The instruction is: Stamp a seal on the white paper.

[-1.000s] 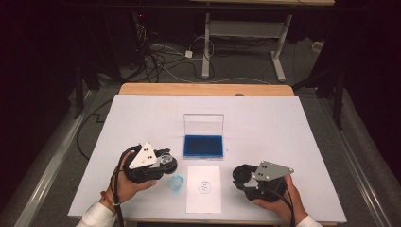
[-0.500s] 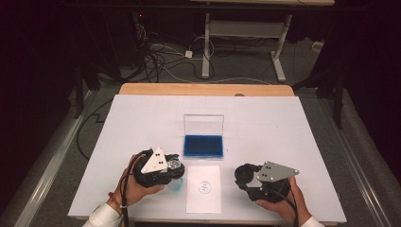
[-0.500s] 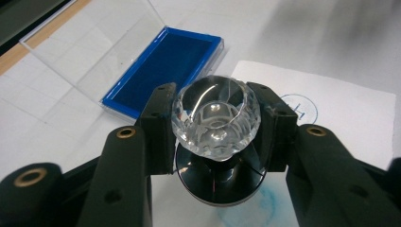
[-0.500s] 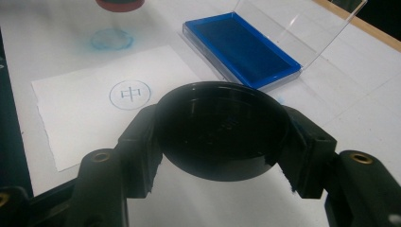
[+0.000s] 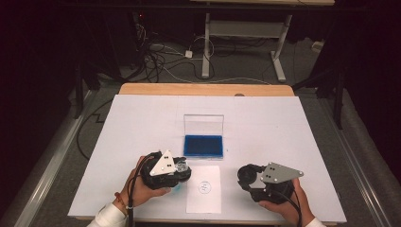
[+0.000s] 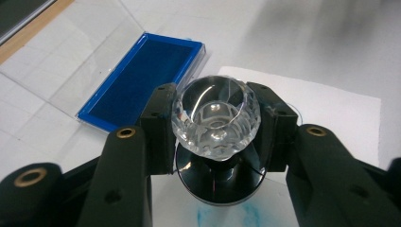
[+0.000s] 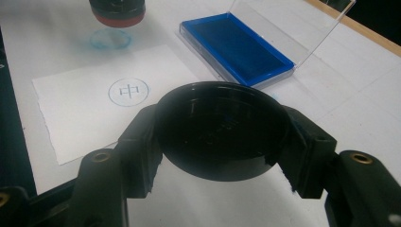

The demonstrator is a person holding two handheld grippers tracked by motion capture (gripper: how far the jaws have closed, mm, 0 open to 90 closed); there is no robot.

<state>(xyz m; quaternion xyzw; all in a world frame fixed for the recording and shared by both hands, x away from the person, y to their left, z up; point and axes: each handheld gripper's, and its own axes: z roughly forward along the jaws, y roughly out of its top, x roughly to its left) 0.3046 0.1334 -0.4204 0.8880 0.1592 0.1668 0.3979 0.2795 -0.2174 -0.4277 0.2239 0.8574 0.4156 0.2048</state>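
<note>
My left gripper is shut on a stamp with a clear faceted knob and a round black base. It hangs just above the table beside the left edge of the white paper. In the right gripper view the stamp shows a red underside over a blue ink smear. My right gripper is shut on a round black cap, at the right of the paper, which bears a blue stamped circle mark. In the high view both grippers, left and right, sit near the front edge.
An open blue ink pad lies behind the paper, its clear lid standing upright at the back. The white table cover reaches a wooden strip at the far edge. Cables and desk legs are on the floor beyond.
My left gripper has moved right with the stamp, closer to the paper's left edge. The right gripper with the cap has stayed in place.
</note>
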